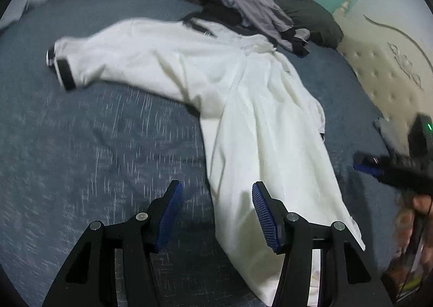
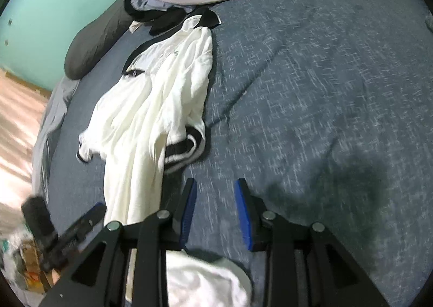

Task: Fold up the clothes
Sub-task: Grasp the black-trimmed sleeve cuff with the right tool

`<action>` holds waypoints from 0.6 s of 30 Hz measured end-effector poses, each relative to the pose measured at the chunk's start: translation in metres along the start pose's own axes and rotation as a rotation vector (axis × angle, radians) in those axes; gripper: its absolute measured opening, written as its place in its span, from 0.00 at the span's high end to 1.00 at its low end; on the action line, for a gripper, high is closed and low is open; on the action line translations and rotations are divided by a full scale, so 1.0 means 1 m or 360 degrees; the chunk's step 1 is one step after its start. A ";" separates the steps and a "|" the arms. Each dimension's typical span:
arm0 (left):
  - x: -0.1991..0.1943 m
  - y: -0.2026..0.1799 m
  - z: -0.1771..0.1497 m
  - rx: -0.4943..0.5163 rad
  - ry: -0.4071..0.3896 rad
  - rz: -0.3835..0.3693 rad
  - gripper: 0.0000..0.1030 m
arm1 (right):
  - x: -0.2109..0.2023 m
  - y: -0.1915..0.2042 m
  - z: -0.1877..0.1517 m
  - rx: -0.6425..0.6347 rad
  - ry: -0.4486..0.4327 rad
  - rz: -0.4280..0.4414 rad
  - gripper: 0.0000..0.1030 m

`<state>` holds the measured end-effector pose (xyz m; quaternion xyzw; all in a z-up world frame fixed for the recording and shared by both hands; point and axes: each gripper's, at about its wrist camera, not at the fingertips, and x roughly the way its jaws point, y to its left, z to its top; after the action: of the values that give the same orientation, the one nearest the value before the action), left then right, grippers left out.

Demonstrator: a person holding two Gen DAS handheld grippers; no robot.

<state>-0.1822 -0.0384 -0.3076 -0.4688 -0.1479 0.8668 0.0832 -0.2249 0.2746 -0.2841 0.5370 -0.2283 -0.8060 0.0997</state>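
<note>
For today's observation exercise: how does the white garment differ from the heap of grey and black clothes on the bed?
The white garment lies spread out long and fairly flat, one sleeve stretched sideways; the heap of grey and black clothes is bunched and crumpled. The white garment is pale with black trim; the heap is dark and muted. Both rest on the blue bedcover, unfolded.

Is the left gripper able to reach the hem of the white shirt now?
Probably yes: the left gripper is open, the white shirt hem lies by its right finger on the blue bedspread, nothing between.
</note>
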 end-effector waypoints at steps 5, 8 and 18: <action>-0.006 0.000 0.004 -0.0037 -0.0004 -0.0060 0.44 | 0.018 0.004 0.019 0.0097 -0.0016 0.0005 0.71; -0.008 0.002 0.005 -0.0035 -0.0010 -0.0055 0.44 | 0.029 0.007 0.029 0.0112 -0.0005 0.0002 0.71; -0.009 0.014 0.010 -0.0105 -0.0004 -0.0070 0.44 | 0.057 0.014 0.042 0.0109 0.0038 -0.0007 0.71</action>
<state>-0.1858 -0.0563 -0.2995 -0.4667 -0.1868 0.8601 0.0866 -0.2876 0.2507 -0.3106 0.5501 -0.2534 -0.7915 0.0821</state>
